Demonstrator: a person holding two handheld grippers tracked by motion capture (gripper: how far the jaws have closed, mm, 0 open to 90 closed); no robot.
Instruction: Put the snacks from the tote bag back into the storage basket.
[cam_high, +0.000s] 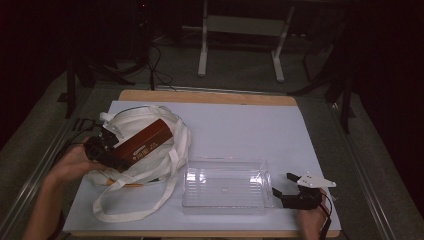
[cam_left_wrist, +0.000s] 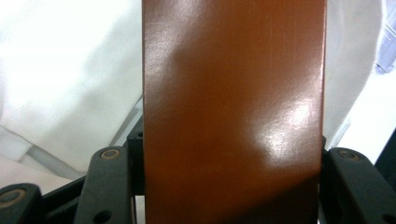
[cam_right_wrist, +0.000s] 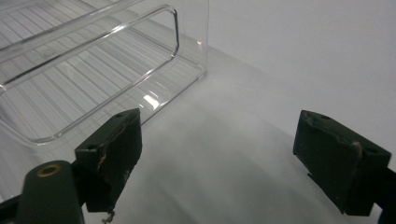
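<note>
A long brown box (cam_high: 146, 142) is held at a slant above a white cloth tote bag (cam_high: 150, 165) at the table's left. My left gripper (cam_high: 102, 149) is shut on the box's near end. In the left gripper view the glossy brown box (cam_left_wrist: 233, 112) runs up between the two black jaws, with white cloth behind it. My right gripper (cam_high: 286, 184) rests open on the white table cover at the near right, just beside a clear plastic bin (cam_high: 225, 184). Its fingers (cam_right_wrist: 112, 154) stand wide apart with nothing between them, and the bin's end wall (cam_right_wrist: 116, 60) lies just ahead on the left.
The tote's long handle loops (cam_high: 120, 212) trail toward the table's front edge. A white sheet (cam_high: 240, 130) covers the wooden table. Beyond the far edge stand white frame legs (cam_high: 202, 45) and dark stands with cables on the floor.
</note>
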